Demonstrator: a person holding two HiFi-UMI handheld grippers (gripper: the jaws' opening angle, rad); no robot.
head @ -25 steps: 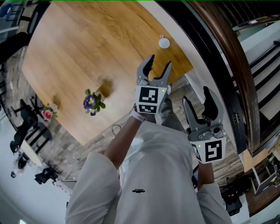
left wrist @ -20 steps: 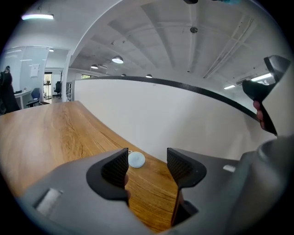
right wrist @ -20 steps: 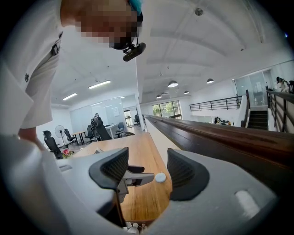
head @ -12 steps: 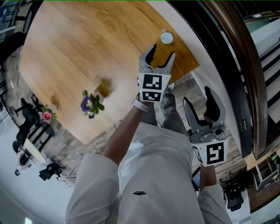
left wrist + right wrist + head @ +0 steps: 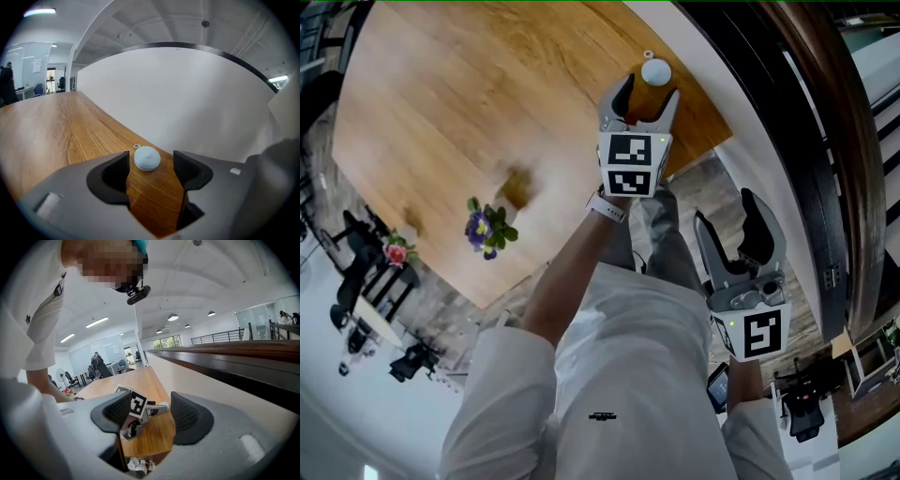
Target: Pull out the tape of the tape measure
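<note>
**Small round tape measure, lying free near the wall**

The tape measure (image 5: 655,71) is a pale, smooth, low round case lying flat on the wooden worktop (image 5: 469,112), close to the edge that runs along the white wall (image 5: 187,93). A tiny ring (image 5: 137,146) sits just beside it at 11 o'clock, probably the tape's pull tab. The case looks light and slick, likely to skate on the wood. It is best pinched across its rim, with the ring taken separately.

The left hand-held gripper (image 5: 650,87) comes in from 6 o'clock. Its jaws have just been opening and stand wide, the case framed in the gap ahead of them, untouched. The right hand-held gripper (image 5: 727,208) hangs off the worktop at 5 o'clock, jaws apart, nothing in them. Potted flowers (image 5: 484,228) stand well apart at 8 o'clock.
</note>
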